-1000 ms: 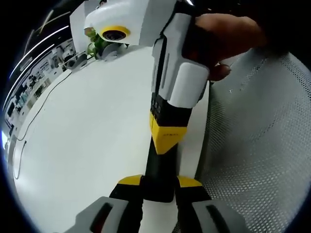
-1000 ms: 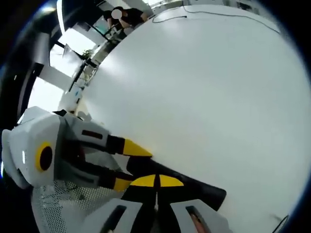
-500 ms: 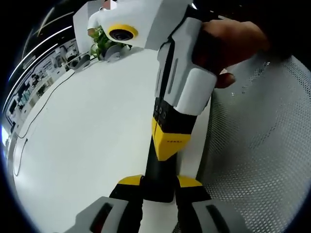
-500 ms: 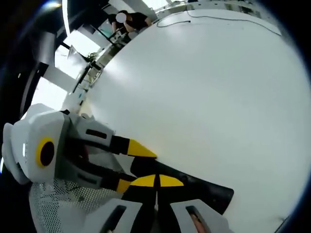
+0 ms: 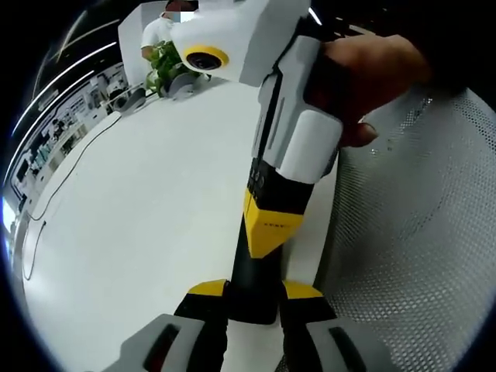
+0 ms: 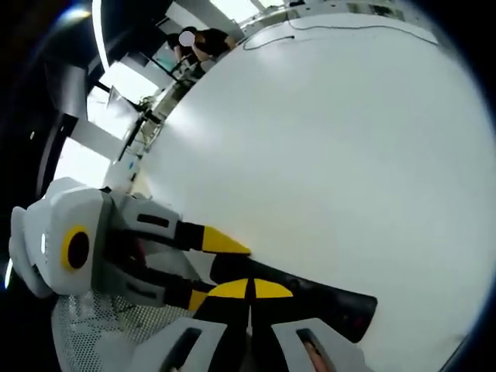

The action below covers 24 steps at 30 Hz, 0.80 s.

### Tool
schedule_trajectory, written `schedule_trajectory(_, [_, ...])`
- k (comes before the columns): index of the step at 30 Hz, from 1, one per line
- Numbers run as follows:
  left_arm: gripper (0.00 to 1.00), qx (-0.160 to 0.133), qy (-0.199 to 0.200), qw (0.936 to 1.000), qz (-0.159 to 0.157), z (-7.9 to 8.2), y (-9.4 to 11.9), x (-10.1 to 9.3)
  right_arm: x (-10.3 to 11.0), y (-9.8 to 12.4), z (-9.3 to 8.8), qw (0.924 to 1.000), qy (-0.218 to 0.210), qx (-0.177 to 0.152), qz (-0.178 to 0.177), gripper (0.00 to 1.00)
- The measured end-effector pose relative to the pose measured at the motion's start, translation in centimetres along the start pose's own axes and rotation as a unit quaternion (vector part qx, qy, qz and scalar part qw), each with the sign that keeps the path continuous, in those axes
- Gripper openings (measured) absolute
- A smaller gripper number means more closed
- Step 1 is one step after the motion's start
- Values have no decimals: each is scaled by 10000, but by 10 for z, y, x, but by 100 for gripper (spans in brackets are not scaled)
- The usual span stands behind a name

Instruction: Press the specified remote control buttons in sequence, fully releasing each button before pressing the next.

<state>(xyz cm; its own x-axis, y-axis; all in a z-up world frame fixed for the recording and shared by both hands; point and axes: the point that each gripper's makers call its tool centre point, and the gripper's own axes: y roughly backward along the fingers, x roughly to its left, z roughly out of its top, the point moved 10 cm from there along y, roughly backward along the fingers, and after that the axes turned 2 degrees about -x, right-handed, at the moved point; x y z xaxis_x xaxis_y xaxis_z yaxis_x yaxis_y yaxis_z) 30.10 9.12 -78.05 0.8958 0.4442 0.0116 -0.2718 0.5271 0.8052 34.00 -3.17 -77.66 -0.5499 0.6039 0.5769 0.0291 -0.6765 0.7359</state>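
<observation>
Slim black plastic remote control [image 5: 253,283] lies clamped at its near end between the left gripper [image 5: 254,294] jaws, above the white table [image 5: 139,217]. The right gripper [image 5: 271,232], jaws closed together, presses its yellow tips on the remote's buttons. Rigid, light, smooth: I judge an edge grip at the button-free end best.

No text, label, brand, number or sign is showing legibly; small dark markings on the right gripper's yellow fingertip [image 5: 273,227] are appearing blurred.

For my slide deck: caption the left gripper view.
Left gripper clamps the black remote while the closed right gripper presses it.
</observation>
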Motion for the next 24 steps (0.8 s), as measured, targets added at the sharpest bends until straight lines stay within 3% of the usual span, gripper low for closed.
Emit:
schedule_trajectory(8, [25,-17,-6,10000,26,1,-1,-1,-2,1,-3,9993,-337,-106,115,0])
schedule_trajectory(24, [25,-7,-38,9999,154,1,0,-4,0,1,-9,9983,-421,-389,40,0])
